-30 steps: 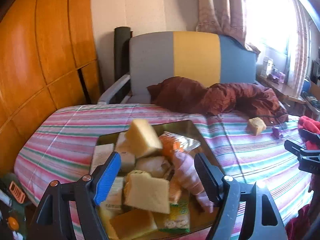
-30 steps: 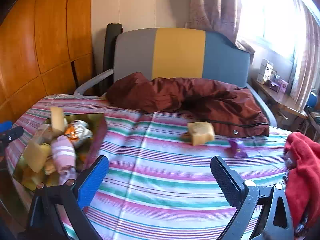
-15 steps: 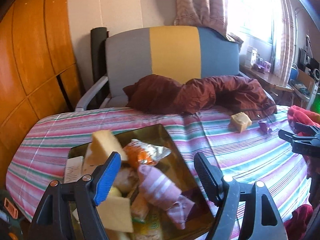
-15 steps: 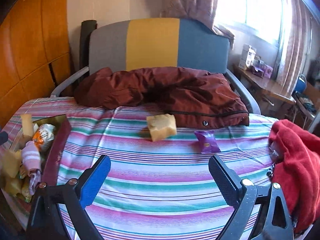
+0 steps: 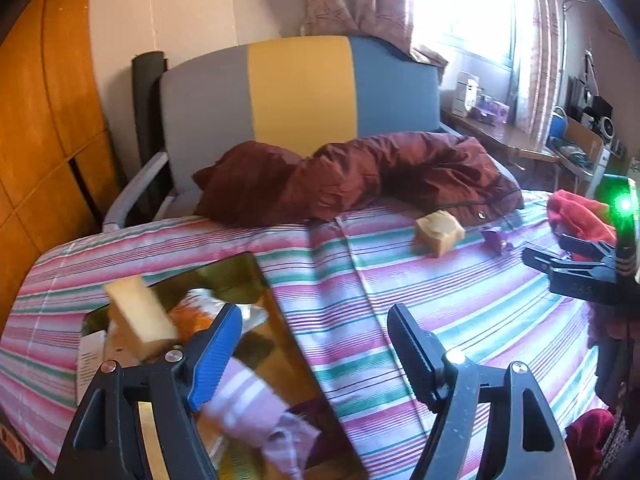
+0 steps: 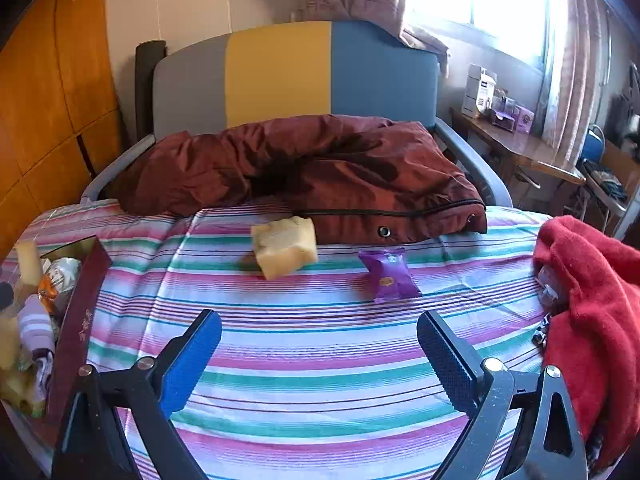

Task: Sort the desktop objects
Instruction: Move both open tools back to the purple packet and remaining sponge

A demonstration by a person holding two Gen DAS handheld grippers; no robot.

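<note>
Though tilted — yellow sponge block (image 6: 285, 251), long axis across the stripes.

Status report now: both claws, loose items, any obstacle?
Left claw and right claw open, empty. Yellow sponge and purple packet loose on striped cloth. Path clear.

Crumpled maroon padded jacket (image 6: 304, 176) heaped against grey, yellow and blue upholstered chair back (image 6: 288, 76); fuzzy red cloth (image 6: 592, 304) bunched at right; wooden side desk (image 6: 516, 148) beneath curtained window (image 6: 476, 4).
</note>
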